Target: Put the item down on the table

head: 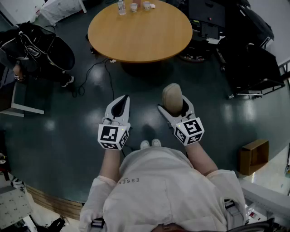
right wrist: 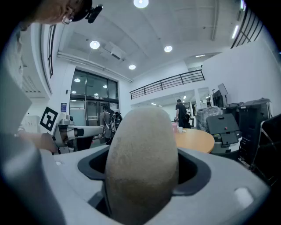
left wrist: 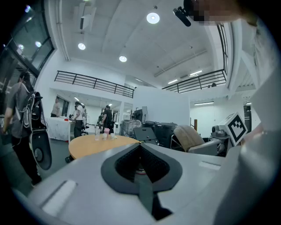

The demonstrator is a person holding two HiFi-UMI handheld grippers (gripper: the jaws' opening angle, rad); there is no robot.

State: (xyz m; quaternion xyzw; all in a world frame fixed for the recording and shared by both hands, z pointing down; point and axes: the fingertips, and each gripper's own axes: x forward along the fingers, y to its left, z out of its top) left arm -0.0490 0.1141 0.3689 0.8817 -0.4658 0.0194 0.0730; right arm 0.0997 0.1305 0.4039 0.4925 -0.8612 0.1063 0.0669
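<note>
Right claw [head: 173,105] is gripping the tan oval item [head: 172,96]. Its jaws stand wide and bear on the item's two flanks, as the right gripper view confirms [right wrist: 142,162]. The item's long axis appears to run with the jaws, and its rounded end projects past the tips towards the bench [head: 140,34].

Left claw [head: 122,100] is closed with nothing between its jaws. It is held just beside the right one at about the same height and has no evident part in the set-down.

Governing relation: the round wooden bench lies straight ahead of the right claw and slightly to its left. The two are well apart, with open floor between, and the item is not over the bench top at any point. The loaded right claw sits marginally nearer the bench rim.

Judgement: releasing here would drop the item on the floor. The claw must first be carried forward over the near rim and lowered.

A bottle [head: 121,7] and small cups [head: 133,7] stand at the far rim, well clear of the bare near half, which looks suitable for the placement.
</note>
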